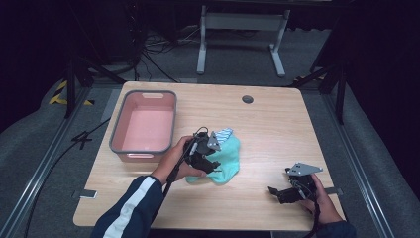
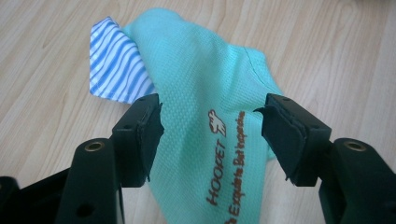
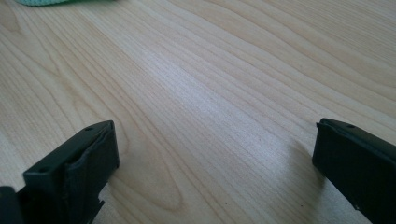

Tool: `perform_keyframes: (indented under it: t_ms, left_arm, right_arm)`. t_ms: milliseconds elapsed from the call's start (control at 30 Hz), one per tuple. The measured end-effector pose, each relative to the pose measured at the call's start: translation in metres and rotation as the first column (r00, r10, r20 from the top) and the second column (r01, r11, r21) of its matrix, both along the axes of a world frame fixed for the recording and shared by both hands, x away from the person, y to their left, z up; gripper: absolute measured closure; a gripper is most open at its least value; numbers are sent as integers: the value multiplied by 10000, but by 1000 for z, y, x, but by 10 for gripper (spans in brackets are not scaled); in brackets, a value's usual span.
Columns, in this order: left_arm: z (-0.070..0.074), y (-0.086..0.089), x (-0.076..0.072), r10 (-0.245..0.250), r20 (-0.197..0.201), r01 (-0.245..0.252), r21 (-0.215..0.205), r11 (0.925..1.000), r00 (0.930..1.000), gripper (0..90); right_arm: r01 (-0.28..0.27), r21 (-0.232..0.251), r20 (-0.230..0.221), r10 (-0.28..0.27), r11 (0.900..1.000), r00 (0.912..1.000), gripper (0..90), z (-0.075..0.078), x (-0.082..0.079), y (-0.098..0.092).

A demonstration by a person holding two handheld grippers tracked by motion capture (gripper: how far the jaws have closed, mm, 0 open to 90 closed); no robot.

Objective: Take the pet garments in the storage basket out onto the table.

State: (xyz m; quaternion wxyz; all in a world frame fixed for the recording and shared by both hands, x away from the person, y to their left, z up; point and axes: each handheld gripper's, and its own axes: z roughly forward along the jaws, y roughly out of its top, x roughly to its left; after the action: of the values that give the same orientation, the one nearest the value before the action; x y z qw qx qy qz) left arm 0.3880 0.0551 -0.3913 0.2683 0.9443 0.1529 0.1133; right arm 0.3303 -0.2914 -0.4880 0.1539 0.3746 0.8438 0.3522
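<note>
We judge the mint-green knitted cloth (image 2: pixel 205 88) light, limp, and best pinched at a bunched edge; left tongs (image 2: pixel 210 135) straddle it released, right tongs (image 3: pixel 210 154) gape empty.

I saw a mint-green cloth (image 2: pixel 205 93) lying crumpled and flat on the counter (image 1: pixel 267 129), with brown printed lettering running along it. A blue-and-white striped cloth (image 2: pixel 114 70) poked out from under its far edge, touching it, only one corner showing.
</note>
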Motion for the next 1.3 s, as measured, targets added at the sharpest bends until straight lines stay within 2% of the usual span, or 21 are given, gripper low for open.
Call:
perform_keyframes:
  t_ms: [67, 200, 367, 633, 933, 1033, 1067, 1300]
  left_arm:
    - [0, 2, -1, 8, 3, -8, -22, 10000, 10000, 371]
    - [-1, 9, -6, -69, 40, 69, 204, 9998, 10000, 342]
    - [-3, 19, -11, -185, -93, 188, 272, 9995, 9998, 309]
    - [-8, 33, -21, -179, -88, 184, 638, 9978, 9998, 293]
    - [-13, 56, -32, -132, 68, 125, 1020, 9947, 9999, 273]
    - [-14, 66, -36, -132, 284, 104, 966, 9953, 9995, 274]
    - [-15, 69, -38, -15, 245, -6, 841, 9965, 9997, 280]
    - [-21, 89, -43, 211, 287, -233, 769, 9968, 9994, 283]
  right_arm:
    - [-1, 1, 0, 1, 10000, 10000, 6, 0, 0, 0]
    - [2, 1, -2, -2, 10000, 10000, 6, 0, 0, 0]
    - [2, -1, 2, -2, 10000, 10000, 6, 0, 0, 0]
    - [5, -1, 0, -5, 10000, 10000, 6, 0, 0, 0]
    - [3, -1, 0, -3, 10000, 10000, 6, 0, 0, 0]
    - [4, -2, 3, -4, 10000, 10000, 6, 0, 0, 0]
    - [5, 1, 0, -5, 10000, 10000, 6, 0, 0, 0]
    - [3, -1, 0, -3, 10000, 10000, 6, 0, 0, 0]
